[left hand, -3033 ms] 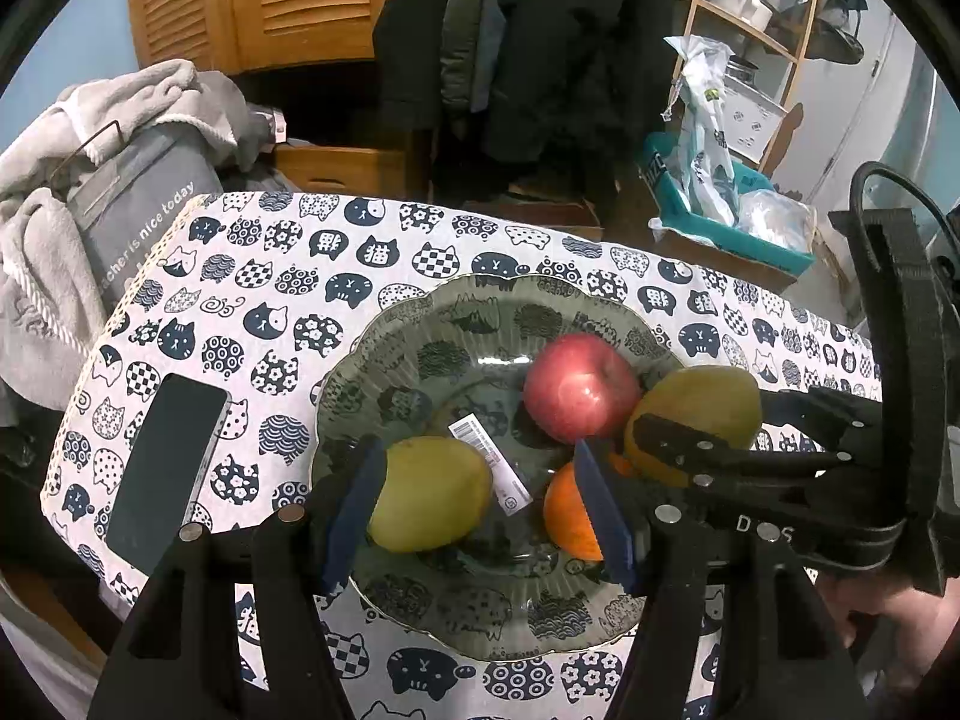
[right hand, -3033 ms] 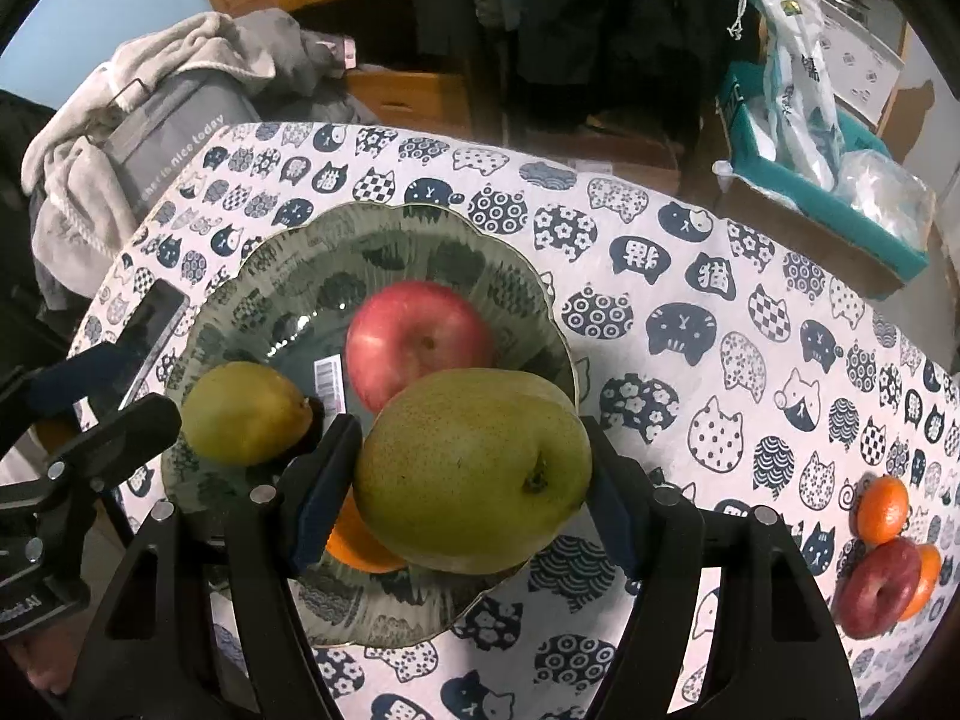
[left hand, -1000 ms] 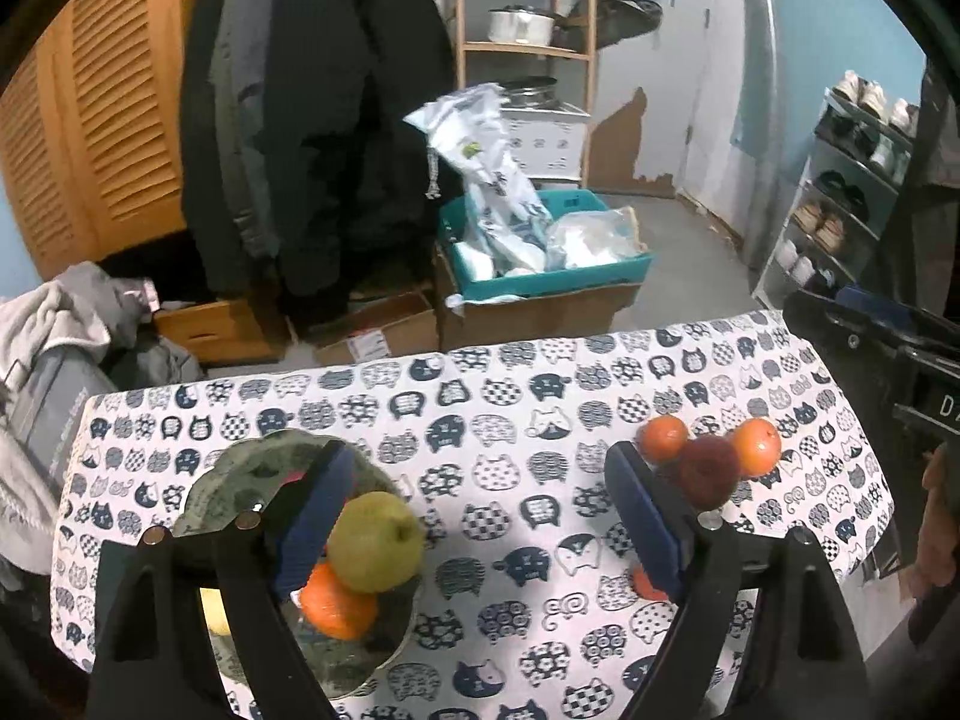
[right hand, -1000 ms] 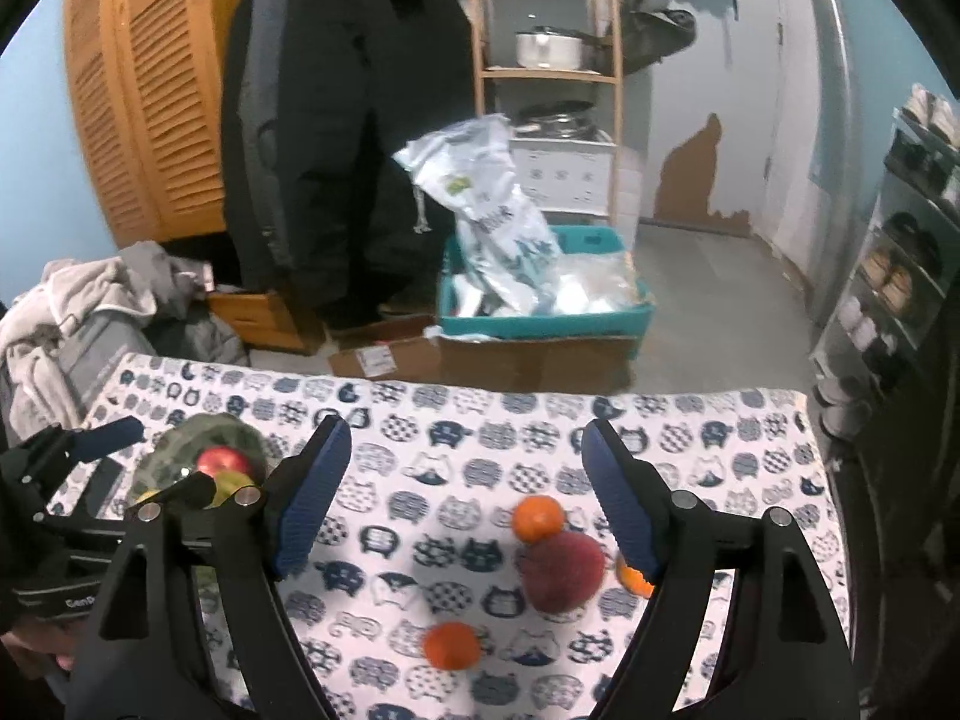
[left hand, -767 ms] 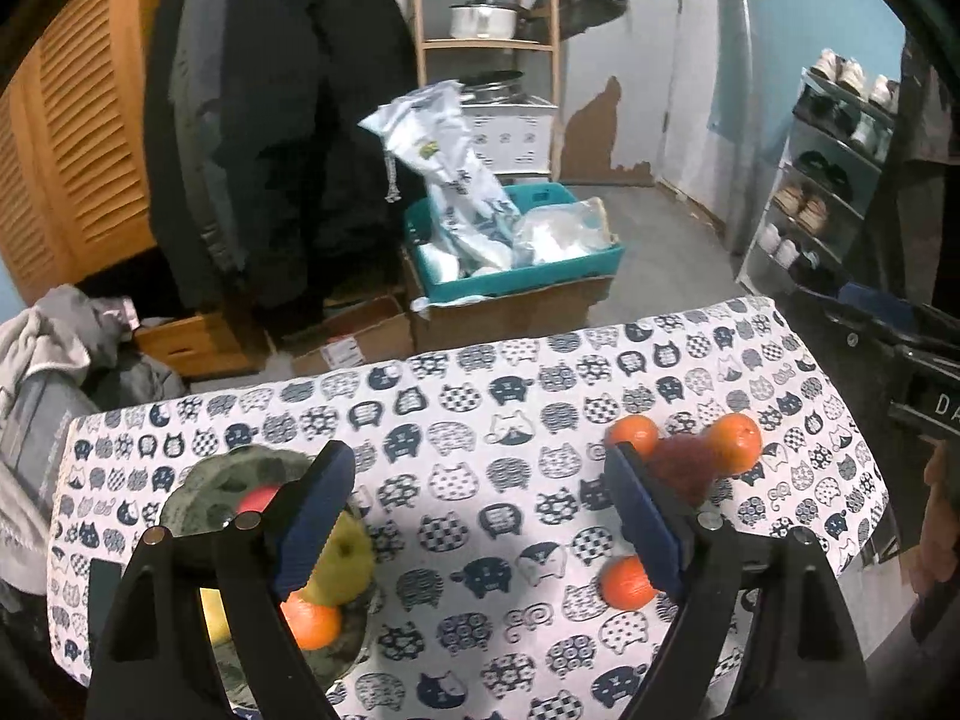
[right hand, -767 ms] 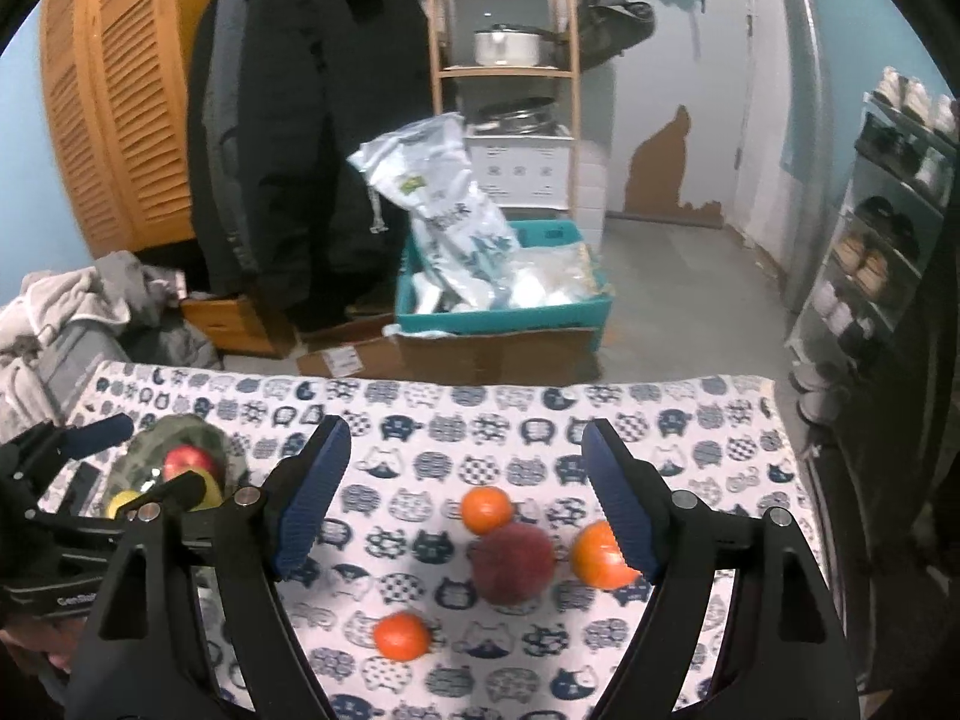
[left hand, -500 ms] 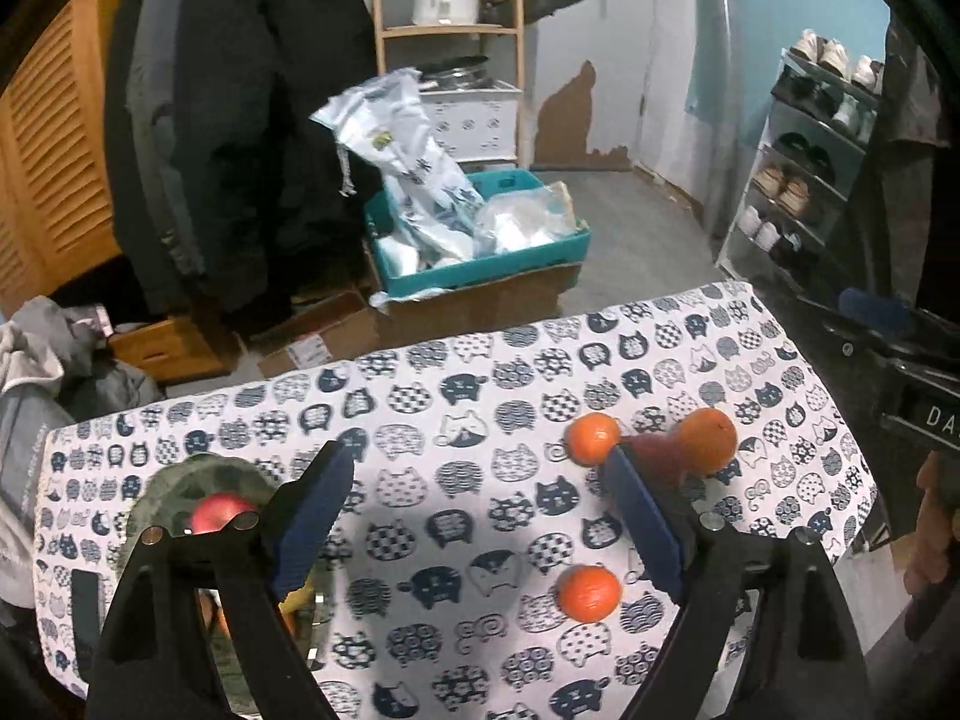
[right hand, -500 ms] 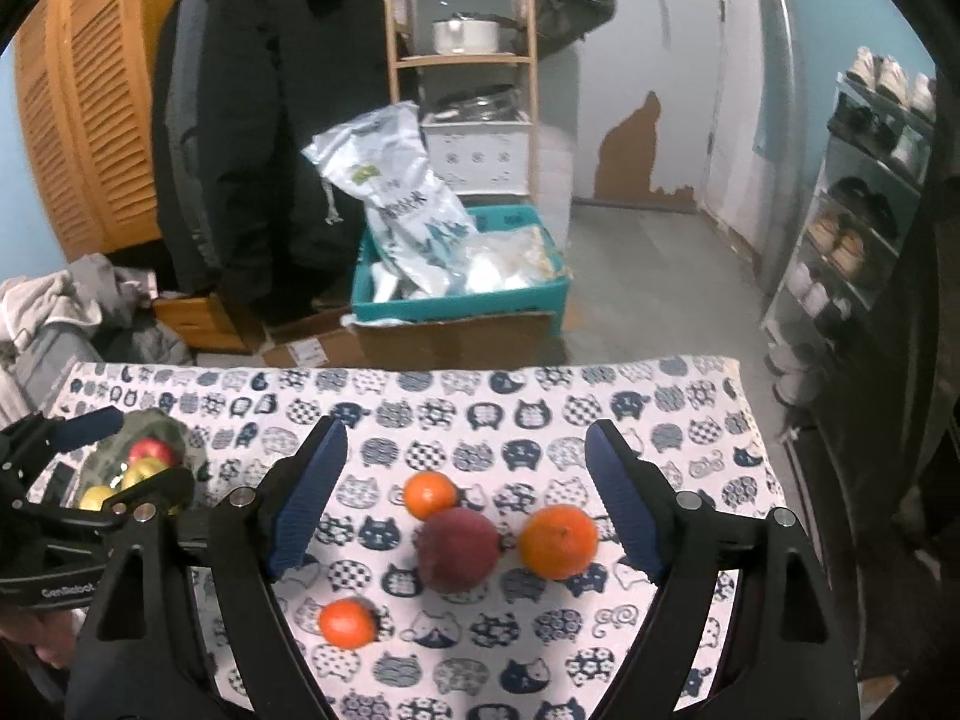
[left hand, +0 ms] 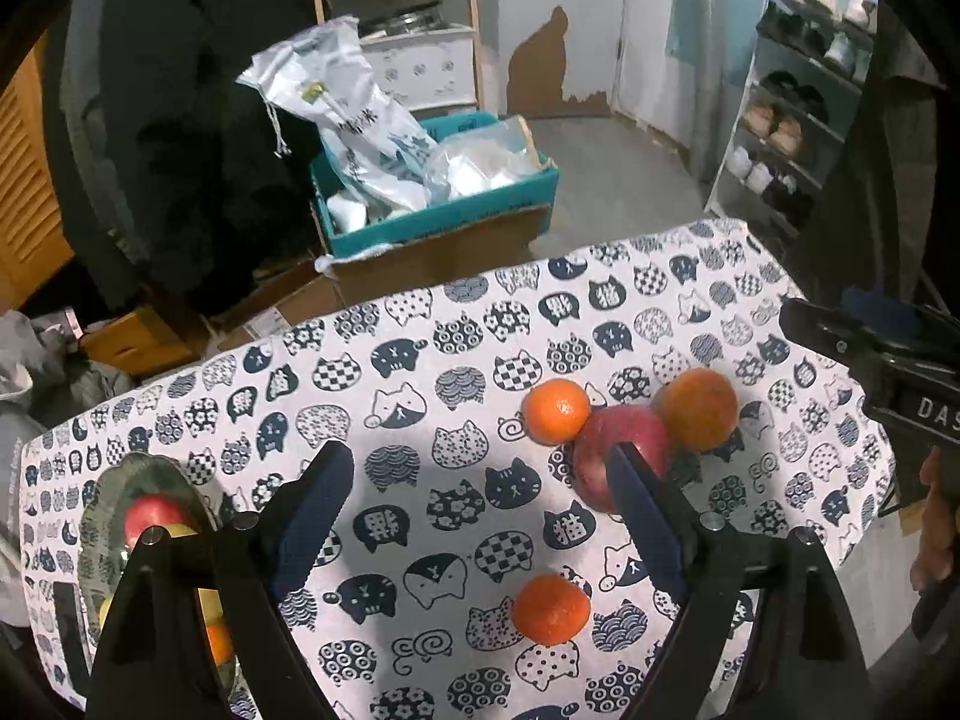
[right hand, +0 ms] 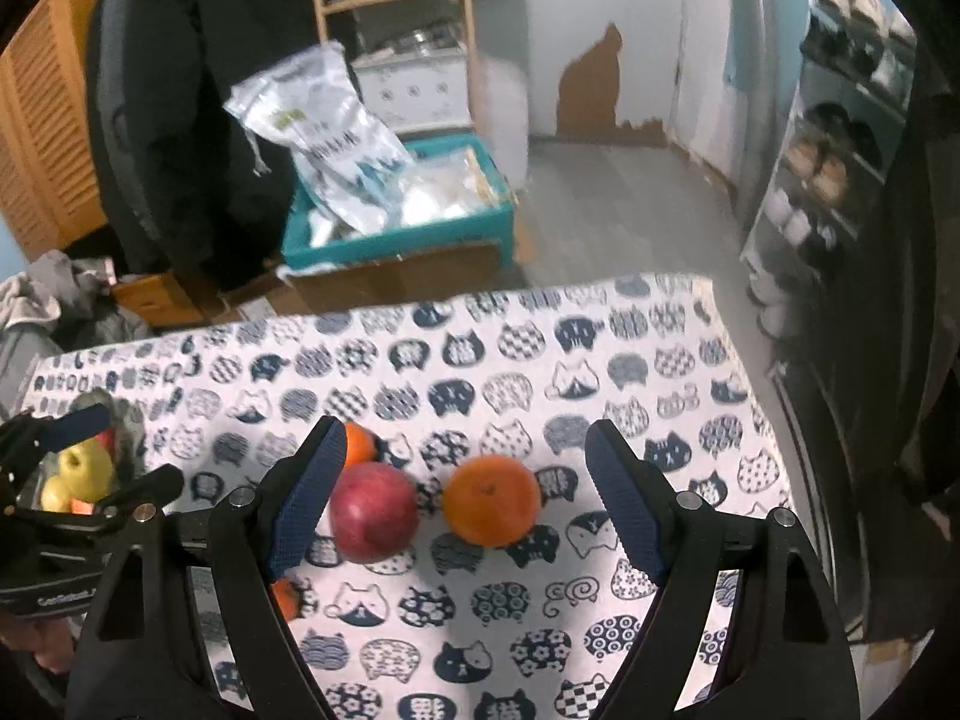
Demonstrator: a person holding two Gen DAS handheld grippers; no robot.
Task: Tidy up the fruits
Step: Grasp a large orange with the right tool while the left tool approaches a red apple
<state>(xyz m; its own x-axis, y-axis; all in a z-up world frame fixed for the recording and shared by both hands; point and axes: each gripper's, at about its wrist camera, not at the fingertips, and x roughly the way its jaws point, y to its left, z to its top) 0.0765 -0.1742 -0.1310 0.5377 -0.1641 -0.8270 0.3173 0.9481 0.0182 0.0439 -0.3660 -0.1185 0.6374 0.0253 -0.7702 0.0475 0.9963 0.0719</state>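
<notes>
Presently shows both claws released and empty: left gripper (left hand: 477, 462) spread above the cat-print tablecloth (left hand: 420, 360), with a near small orange (left hand: 550, 609) lying below and between its fingers; right gripper (right hand: 465, 438) spread wide, framing the red apple (right hand: 373, 511) and the large orange (right hand: 493, 501) without touching either. Places four loose fruits on the cloth toward the table's right end, a far small orange (right hand: 360, 443) peeping from behind the right gripper's left finger, and the remaining fruit well apart on the glass plate (left hand: 102, 492) at the left end. Risks, as a judgement: closing on the apple and nudging the large orange just beside it into a roll toward the nearby table edge; pinching off-centre and squirting a round, smooth-skinned fruit out of the ribbed blue pads; dragging and bunching the soft cloth; overloading the already full plate, so that a newcomer rolls off the heap or knocks the brittle scalloped rim; clashing the two black rigid claws, working close together. Textures: waxy, glossy apple; dimpled, matt orange peel; yellow-green fruit on the plate, surface too small to read
</notes>
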